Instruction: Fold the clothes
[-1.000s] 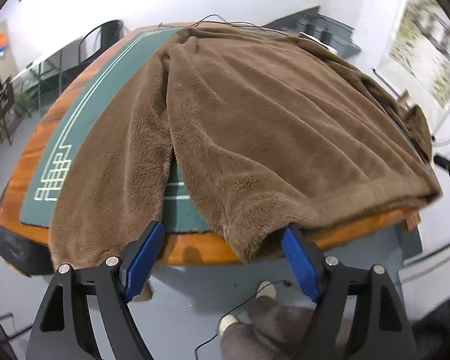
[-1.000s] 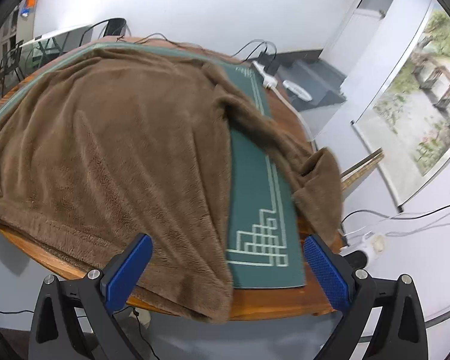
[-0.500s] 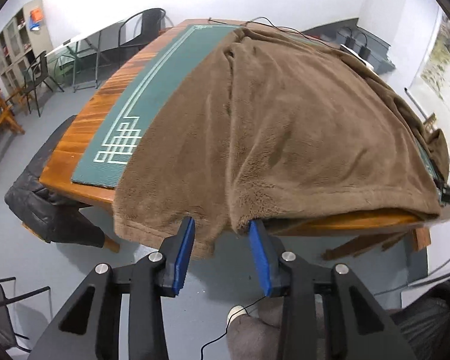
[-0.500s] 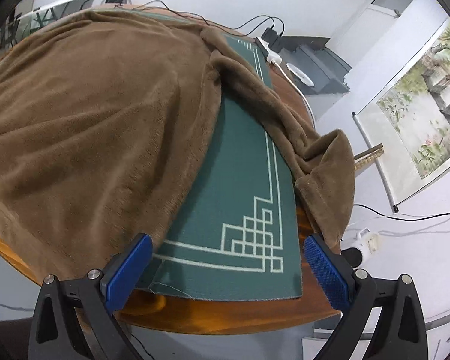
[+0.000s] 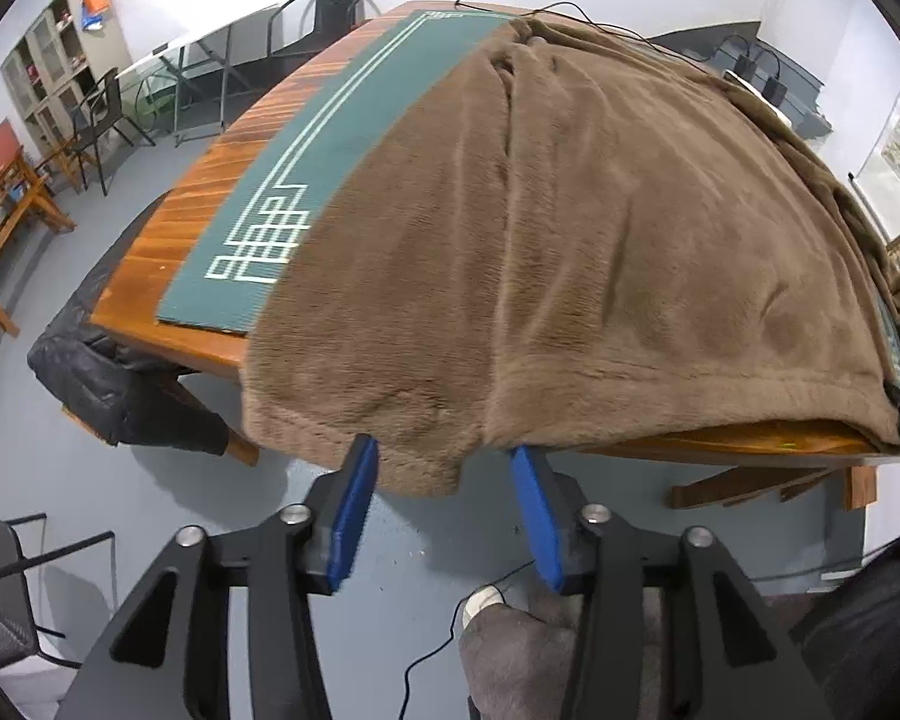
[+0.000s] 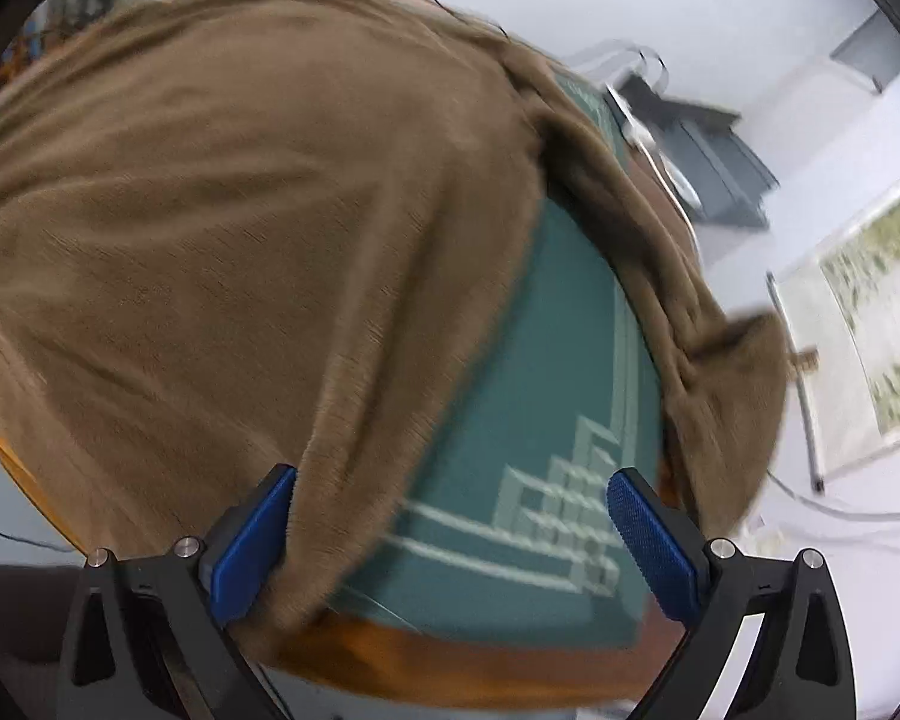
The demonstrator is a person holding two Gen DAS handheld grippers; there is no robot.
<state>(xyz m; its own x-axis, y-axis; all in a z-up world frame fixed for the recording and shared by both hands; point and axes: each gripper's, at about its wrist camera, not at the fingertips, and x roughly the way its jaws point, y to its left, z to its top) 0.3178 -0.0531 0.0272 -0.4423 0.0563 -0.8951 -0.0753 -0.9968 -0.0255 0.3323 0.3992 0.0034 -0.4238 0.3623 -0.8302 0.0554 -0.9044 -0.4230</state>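
At twelve o'clock of the left gripper [image 5: 444,483], opening and unclamped, the brown garment [image 5: 600,252] hem is hung; right gripper [image 6: 450,531] gapes wide, empty.

A meeting-room sort of office: long wooden table [image 5: 210,180] ahead of the tool, metal chairs [image 5: 99,120] and glass-fronted cabinet [image 5: 48,66] far left.

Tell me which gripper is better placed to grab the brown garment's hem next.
Left. The left gripper, jaws opening, already straddles the brown garment hem hanging off the table. The right gripper mostly spans the green mat.
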